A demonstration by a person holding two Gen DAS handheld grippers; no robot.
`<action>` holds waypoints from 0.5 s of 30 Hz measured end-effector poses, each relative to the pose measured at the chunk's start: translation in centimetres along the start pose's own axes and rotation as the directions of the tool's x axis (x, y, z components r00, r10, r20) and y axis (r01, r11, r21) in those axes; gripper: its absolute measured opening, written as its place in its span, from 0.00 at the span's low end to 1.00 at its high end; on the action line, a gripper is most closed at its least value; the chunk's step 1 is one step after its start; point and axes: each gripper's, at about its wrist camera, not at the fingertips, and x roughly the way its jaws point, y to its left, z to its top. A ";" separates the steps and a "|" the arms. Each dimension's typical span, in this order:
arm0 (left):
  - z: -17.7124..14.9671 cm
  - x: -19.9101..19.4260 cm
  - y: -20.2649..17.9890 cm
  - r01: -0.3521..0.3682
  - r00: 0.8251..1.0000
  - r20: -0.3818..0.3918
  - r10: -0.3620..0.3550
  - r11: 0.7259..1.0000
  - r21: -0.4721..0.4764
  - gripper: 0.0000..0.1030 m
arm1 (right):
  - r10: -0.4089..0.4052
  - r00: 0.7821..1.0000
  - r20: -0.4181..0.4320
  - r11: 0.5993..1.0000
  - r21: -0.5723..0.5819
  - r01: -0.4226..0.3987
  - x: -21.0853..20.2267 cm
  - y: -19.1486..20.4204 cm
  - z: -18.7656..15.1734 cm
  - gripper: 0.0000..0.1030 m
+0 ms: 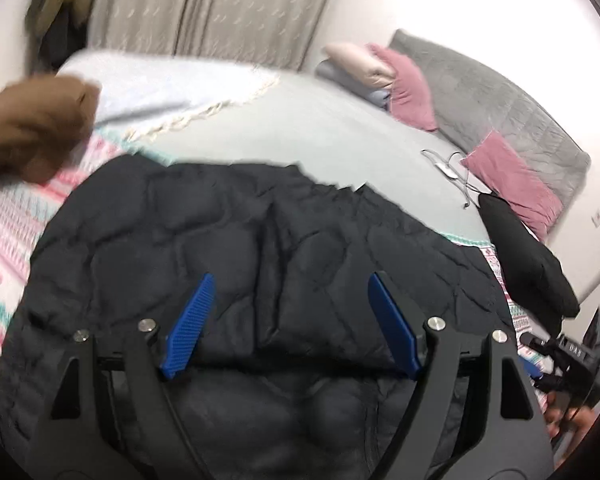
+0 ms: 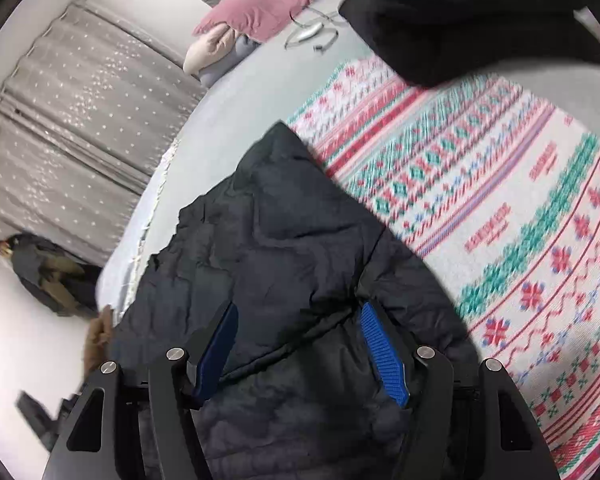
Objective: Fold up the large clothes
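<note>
In the left wrist view my left gripper [image 1: 290,324] hangs with fingers spread wide over the dark quilted jacket [image 1: 260,240], which fills the lower frame. In the right wrist view the right gripper [image 2: 300,354], fingers also apart, straddles a jacket ridge; I'd pinch deep, both layers.

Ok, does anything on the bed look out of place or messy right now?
A white charging cable lies in a loose tangle on the grey sheet near the pink pillows. A brown garment is bunched in a heap on the patterned blanket. The dark puffer jacket is rumpled, not yet folded flat.
</note>
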 end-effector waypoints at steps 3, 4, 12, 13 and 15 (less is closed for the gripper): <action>-0.4 1.7 -1.8 0.044 0.998 -0.039 -0.040 0.992 0.115 0.77 | -0.065 0.995 0.079 0.992 -0.101 0.073 -0.1 1.6 -0.3 0.63; -0.3 2.5 -2.1 0.045 0.998 -0.060 -0.037 0.989 0.142 0.77 | -0.081 0.991 0.102 0.983 -0.154 0.096 0.1 2.6 -0.5 0.63; -3.2 7.0 0.8 0.013 0.976 -0.217 0.012 0.993 0.114 0.79 | -0.177 0.984 0.027 0.958 -0.223 0.178 4.0 2.4 -2.0 0.64; -3.2 6.8 0.8 0.016 0.976 -0.217 0.010 0.993 0.115 0.80 | -0.160 0.987 0.029 0.966 -0.203 0.163 4.0 1.9 -2.0 0.64; -3.2 6.1 0.8 0.012 0.974 -0.226 0.014 0.993 0.115 0.80 | -0.158 0.987 0.035 0.967 -0.198 0.162 4.0 1.9 -2.0 0.65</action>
